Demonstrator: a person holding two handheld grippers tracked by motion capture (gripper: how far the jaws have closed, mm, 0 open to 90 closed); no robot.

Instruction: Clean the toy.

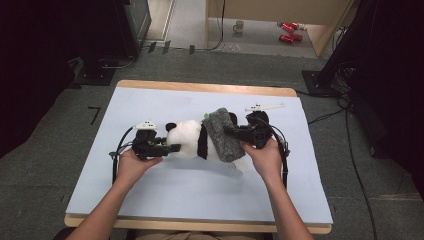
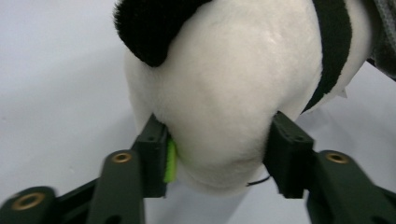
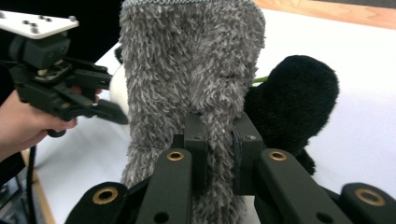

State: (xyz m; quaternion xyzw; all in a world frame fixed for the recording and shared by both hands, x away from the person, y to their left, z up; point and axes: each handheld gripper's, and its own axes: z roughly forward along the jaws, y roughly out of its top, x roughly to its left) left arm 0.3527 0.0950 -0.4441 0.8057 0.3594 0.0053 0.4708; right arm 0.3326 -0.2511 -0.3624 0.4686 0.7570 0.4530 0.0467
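Plush panda (image 1: 187,140): left jaws (image 2: 219,149) hug round white head, prob. gripping; right jaws (image 3: 219,140) pinch shaggy grey cloth (image 3: 191,60).

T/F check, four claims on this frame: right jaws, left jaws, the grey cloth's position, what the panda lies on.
1. The right gripper has its jaws pinched shut on the grey fuzzy cloth. True.
2. The left gripper is holding the panda's black paw. False: its jaws flank the white head of the panda plush.
3. The grey fuzzy cloth lies flat on the table, apart from the panda. False: it is draped over the panda's body.
4. The panda lies on the light blue table mat. True.
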